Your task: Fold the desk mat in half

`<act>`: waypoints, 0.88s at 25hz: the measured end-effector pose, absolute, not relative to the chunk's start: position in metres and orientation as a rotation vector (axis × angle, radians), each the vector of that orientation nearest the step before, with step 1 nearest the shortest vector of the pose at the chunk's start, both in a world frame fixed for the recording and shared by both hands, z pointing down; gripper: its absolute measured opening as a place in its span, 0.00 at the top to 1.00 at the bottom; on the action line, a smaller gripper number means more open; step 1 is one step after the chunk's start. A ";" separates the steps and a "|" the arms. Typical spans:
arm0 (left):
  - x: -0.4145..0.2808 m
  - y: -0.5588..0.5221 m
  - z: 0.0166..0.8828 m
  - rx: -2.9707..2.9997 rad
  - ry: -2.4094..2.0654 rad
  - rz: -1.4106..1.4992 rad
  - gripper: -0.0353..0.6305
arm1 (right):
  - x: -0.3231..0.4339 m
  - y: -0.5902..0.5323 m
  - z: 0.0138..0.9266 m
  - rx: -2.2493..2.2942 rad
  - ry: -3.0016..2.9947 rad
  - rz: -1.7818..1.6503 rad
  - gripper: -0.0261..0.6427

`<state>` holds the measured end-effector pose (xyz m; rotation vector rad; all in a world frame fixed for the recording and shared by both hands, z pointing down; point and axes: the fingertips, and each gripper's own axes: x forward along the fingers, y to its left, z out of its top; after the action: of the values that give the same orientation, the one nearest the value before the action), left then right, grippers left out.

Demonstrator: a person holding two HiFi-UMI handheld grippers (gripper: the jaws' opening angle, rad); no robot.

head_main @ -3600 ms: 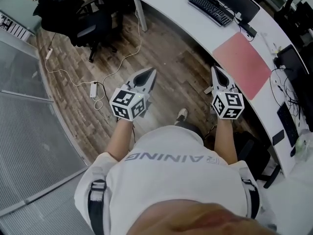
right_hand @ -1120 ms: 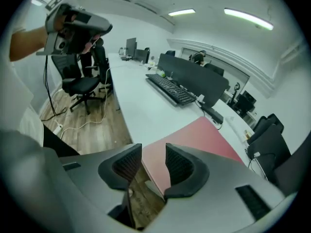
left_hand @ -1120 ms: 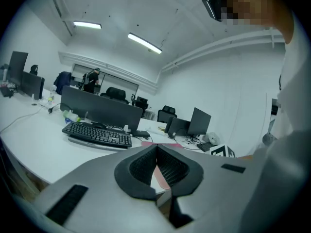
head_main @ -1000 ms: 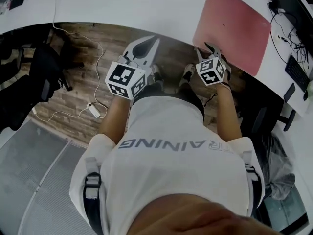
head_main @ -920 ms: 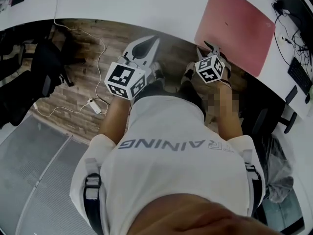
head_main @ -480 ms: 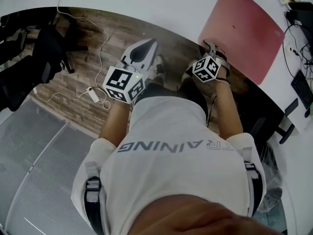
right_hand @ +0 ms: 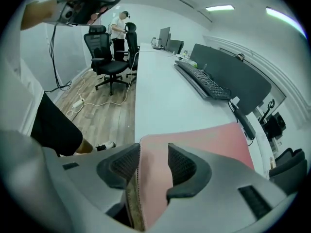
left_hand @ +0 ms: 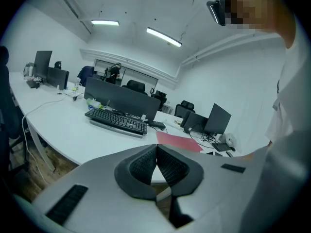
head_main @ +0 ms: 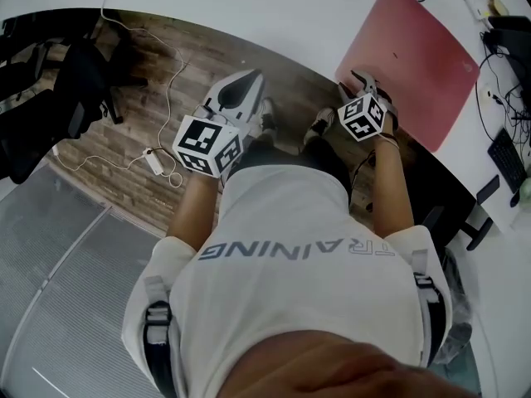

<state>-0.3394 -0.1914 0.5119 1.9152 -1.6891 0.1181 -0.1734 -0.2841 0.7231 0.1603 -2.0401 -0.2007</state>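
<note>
The pink desk mat lies flat on the curved white desk, its near left corner at the desk's front edge. My right gripper is at that corner. In the right gripper view the mat's edge runs between the jaws of the right gripper, which are opening; the pads stand apart from it. My left gripper is shut and empty, held over the wood floor short of the desk. The left gripper looks toward the mat from the side.
A black keyboard and monitors sit behind the mat. Cables and dark devices lie to its right. An office chair and a power strip with its cord are on the floor at the left. The person's shoes stand under the desk edge.
The right gripper has closed in on the mat's near corner and its jaws have spread wider around the edge. The left gripper has barely moved.
</note>
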 end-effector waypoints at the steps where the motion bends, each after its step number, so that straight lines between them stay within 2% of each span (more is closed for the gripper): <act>1: -0.340 -0.191 0.513 1.913 -1.686 0.119 0.91 | -0.175 -0.284 0.723 0.157 -2.037 -0.223 0.67; 4: -0.335 -0.193 0.515 1.922 -1.671 0.118 0.91 | -0.177 -0.280 0.724 0.171 -2.033 -0.269 0.76; 10: -0.333 -0.196 0.509 1.955 -1.655 0.119 0.91 | -0.177 -0.273 0.729 0.272 -2.095 -0.150 0.90; 22: -0.320 -0.204 0.480 2.057 -1.621 0.101 0.91 | -0.153 -0.311 0.664 0.694 -2.377 0.292 0.91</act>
<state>-0.3203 -0.2036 0.4804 2.0569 -1.6206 0.1006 -0.1529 -0.3114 0.6640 0.6940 -2.3766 0.2920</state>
